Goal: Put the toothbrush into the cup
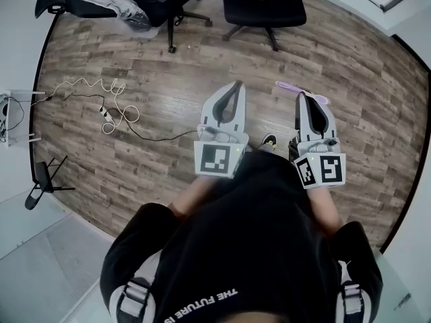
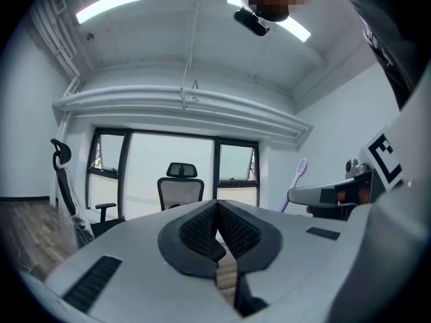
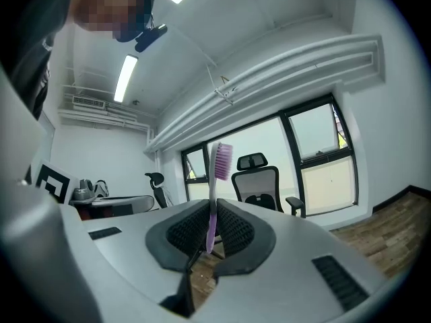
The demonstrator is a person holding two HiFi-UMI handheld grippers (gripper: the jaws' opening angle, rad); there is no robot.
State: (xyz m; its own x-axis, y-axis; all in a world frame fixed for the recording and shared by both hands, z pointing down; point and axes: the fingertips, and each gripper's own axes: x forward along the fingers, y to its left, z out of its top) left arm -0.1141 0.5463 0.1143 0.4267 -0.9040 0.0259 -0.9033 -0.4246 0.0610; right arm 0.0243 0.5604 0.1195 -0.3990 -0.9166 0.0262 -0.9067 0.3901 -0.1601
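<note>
**Head view.** Left gripper (image 1: 235,86), grey plastic with a black-and-white marker cube, held over the wood-plank floor (image 1: 168,113). Its jaws are together. Right gripper (image 1: 307,97), same build. A slim purple plastic toothbrush (image 1: 289,86) lies crosswise at its jaw tips, with an end projecting on each side. Black office chairs (image 1: 262,2) stand beyond.

**Left gripper view.** Jaws pressed pad to pad, nothing between them. The toothbrush (image 2: 298,177) shows off to the right, at the right gripper.

**Right gripper view.** Toothbrush (image 3: 215,180) stands upright, clamped between the ribbed black pads (image 3: 236,231). The bristle head rises above the jaws.
</note>
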